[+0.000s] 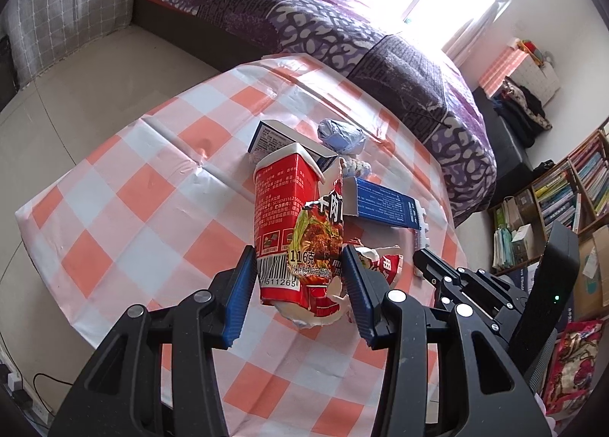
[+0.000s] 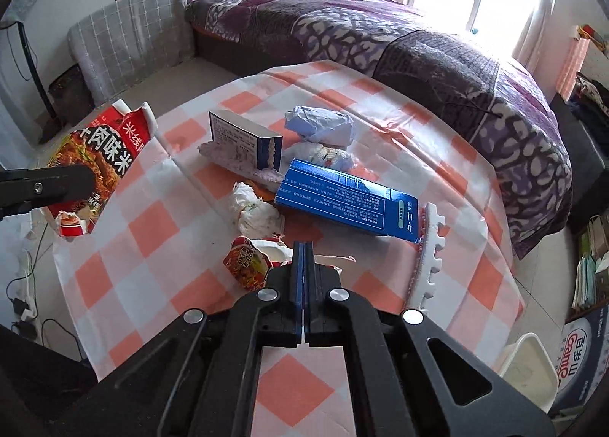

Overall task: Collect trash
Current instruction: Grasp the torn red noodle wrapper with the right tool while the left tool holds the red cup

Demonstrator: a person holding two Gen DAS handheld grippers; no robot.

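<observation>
Holding the red noodle carton (image 1: 283, 224) clamped above the checked table (image 1: 144, 208), the left gripper (image 1: 298, 286) has its piece. The right gripper (image 2: 303, 281), jaws together on nothing I can see, hangs near the torn lid (image 2: 247, 264), just in front of the blue box (image 2: 342, 197); I judge it must reopen to take that lid.

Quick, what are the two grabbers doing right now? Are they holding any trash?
Left gripper: closed on the torn red noodle carton, lifted off the table.
Right gripper: shut tight; whether it pinches the noodle lid beside it cannot be told.
</observation>
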